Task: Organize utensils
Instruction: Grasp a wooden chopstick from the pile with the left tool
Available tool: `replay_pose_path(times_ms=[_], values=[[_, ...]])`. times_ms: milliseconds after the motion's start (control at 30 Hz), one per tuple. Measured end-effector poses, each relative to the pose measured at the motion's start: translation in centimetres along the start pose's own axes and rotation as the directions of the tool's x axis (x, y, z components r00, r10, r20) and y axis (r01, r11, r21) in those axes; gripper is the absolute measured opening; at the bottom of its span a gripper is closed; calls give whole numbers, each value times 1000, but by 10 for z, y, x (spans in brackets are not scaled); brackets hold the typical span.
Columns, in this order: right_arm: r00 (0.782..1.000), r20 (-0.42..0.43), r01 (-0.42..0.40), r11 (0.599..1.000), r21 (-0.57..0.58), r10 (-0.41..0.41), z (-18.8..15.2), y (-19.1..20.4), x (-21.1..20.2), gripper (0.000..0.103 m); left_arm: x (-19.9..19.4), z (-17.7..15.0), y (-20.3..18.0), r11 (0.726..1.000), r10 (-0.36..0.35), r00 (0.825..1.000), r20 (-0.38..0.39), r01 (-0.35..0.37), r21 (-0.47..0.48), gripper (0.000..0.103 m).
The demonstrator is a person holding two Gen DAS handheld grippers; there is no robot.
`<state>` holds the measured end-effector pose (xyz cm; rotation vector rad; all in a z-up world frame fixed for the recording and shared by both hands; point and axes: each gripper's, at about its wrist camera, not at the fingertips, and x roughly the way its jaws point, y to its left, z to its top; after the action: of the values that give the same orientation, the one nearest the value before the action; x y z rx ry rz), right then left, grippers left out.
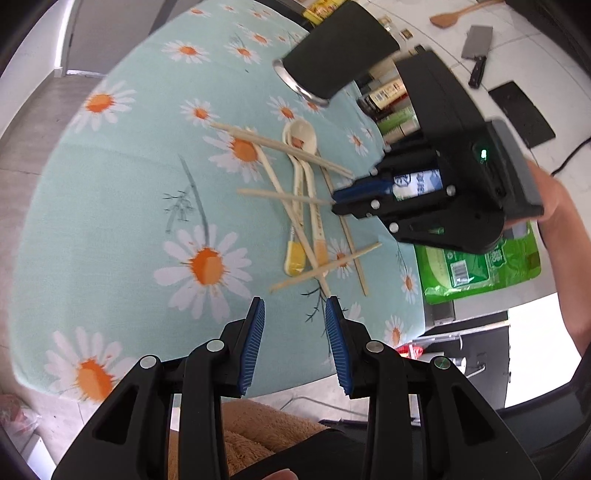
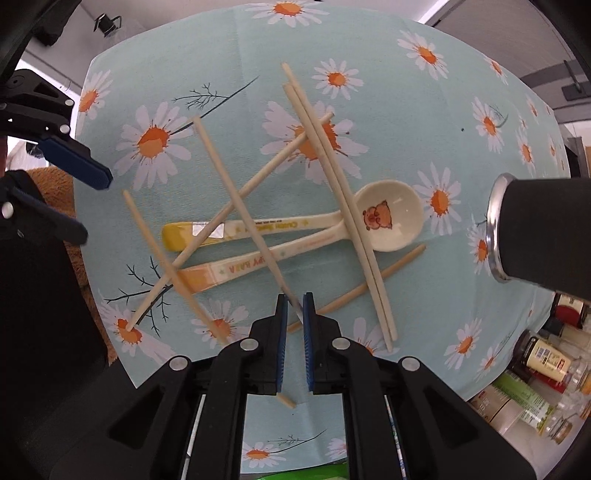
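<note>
1. In the left wrist view, we see our left gripper (image 1: 295, 306) hanging over the near edge of the table (image 1: 110, 206), which wears a pale blue daisy cloth. Its blue-padded fingers (image 1: 255, 332) stand apart with nothing between them.
2. Ahead of it lies the heap of chopsticks (image 1: 280, 146), criss-crossed over two cream spoons (image 1: 301, 138) with yellow and orange handle ends.
3. The right gripper (image 1: 338, 201) reaches in from the right, held by a hand (image 1: 550, 199), its fingertips down among the sticks at the heap's right side.
4. A dark cup (image 1: 332, 59) with a metal rim stands beyond the heap; bottles, a cleaver (image 1: 476, 48) and a wooden spatula (image 1: 454, 14) lie farther off to the right.
5. In the right wrist view, we see the right gripper (image 2: 294, 306) with its fingers clenched on one chopstick (image 2: 236, 199), which runs from the upper left down between the pads and out below them.
6. The spoons (image 2: 388, 218) lie side by side across the middle, bowls to the right, one showing a small bear picture, with sticks crossing over their handles.
7. The cup (image 2: 535, 236) is at the right, and the left gripper's fingers (image 2: 79, 166) show at the left edge.
</note>
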<state>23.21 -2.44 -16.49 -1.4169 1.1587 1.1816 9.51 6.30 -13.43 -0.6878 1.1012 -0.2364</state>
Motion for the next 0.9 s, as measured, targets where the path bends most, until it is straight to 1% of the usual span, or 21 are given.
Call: replay_pose_path(times_ms=[67,167,233,333,467,567,633,700,733,800,833,900], values=[[1000,-9,4,999,-32,-5,4,0,0,10,8,1,-4,1000,8,1000,-4,-8,15,33],[1000,-22,12,997,-72,-14,8,3,1,10,22,2,-10,997,53,999,-4,-53,50,33],[999,-27,14,995,-96,-17,11,8,7,10,27,2,-16,994,75,997,20,-76,77,33],[999,-27,17,992,-126,-21,12,16,11,7,32,1,-23,991,94,995,41,-98,94,33],[999,42,5,993,-119,0,18,14,-1,5,32,0,-31,981,127,989,78,-137,135,33],[994,106,-4,997,-76,12,15,9,-18,5,15,3,-29,981,120,984,135,-138,137,33],[988,155,2,999,-41,4,11,6,-29,5,5,7,-27,981,124,978,171,-147,128,33],[977,213,-4,1000,-12,6,4,4,-39,5,-8,10,-22,983,114,968,223,-143,118,33],[969,249,-2,1000,10,-1,1,2,-44,5,-15,11,-19,983,113,959,259,-145,111,33],[951,309,-3,999,41,-10,-5,-1,-50,5,-25,12,-14,984,103,946,306,-141,104,33],[946,324,10,999,45,-24,-10,-2,-51,5,-28,13,-13,985,98,939,330,-140,105,33],[933,358,13,999,45,-28,-18,-2,-54,5,-33,15,-12,979,113,919,377,-167,115,33]])
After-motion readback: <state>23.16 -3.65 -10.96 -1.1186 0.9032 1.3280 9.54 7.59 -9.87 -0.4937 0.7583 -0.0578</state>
